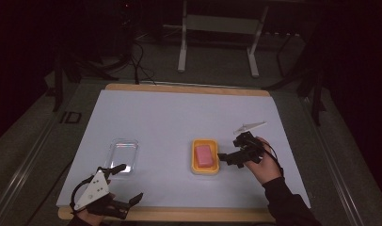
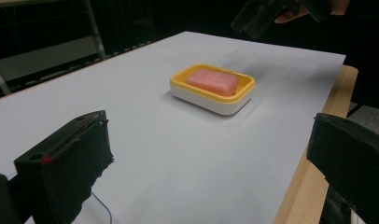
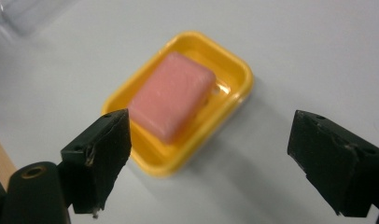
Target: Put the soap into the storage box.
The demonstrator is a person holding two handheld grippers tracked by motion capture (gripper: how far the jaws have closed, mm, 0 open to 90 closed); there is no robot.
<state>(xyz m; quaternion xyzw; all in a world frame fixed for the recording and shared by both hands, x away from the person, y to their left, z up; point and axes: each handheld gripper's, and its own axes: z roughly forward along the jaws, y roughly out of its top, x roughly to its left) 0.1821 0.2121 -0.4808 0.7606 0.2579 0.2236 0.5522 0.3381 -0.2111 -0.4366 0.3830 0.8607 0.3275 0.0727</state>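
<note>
The pink soap bar (image 1: 204,156) lies in the yellow soap dish (image 1: 204,170) just right of centre in the high view, its long axis running up and down the frame. The right gripper (image 1: 226,158) sits immediately right of the dish, jaws wide apart and empty, pointing left at it, so it is plainly the nearer tool. The left gripper (image 1: 128,184), also spread open and empty, rests in the lower left, beside a clear lid (image 1: 123,151), well apart from the soap.
</note>
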